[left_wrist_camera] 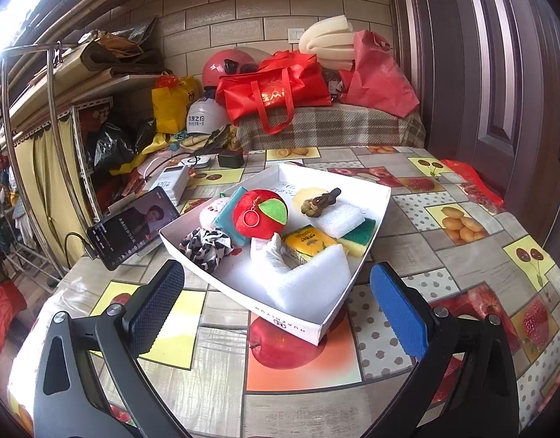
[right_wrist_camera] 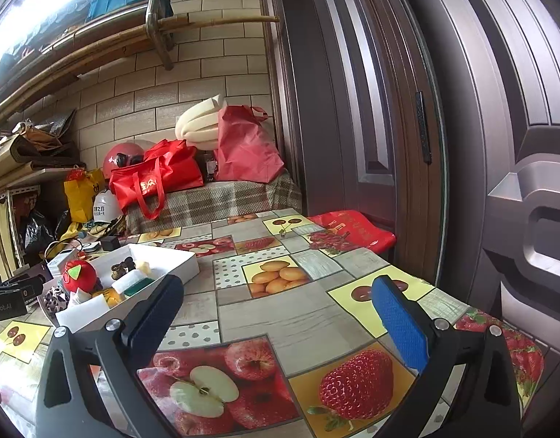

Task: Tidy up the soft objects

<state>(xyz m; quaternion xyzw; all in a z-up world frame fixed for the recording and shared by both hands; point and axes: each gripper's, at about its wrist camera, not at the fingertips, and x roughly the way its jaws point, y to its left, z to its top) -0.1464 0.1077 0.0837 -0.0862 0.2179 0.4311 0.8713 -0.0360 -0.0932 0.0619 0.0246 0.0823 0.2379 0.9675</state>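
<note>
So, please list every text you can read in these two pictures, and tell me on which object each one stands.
"HUAZHIYUN", printed upside down, on the near wall of the white box.
"nRobot.AI", cut off at the picture edge, on the left gripper body seen from the right wrist.
White helmet: Chinese characters, too small to read.
Red bag: gold print, unreadable.
Phone: subtitles blurred.

White box point(left_wrist_camera: 318, 325): near wall printed "HUAZHIYAN", seen upside down, above a small logo. White helmet point(left_wrist_camera: 203, 118): Chinese characters, too small to read with certainty. Red tote bag point(left_wrist_camera: 276, 91): gold lettering, partly folded, illegible. Black device at the left edge of the right wrist view point(right_wrist_camera: 4, 306): cut-off text ending "nRobot.AI".
</note>
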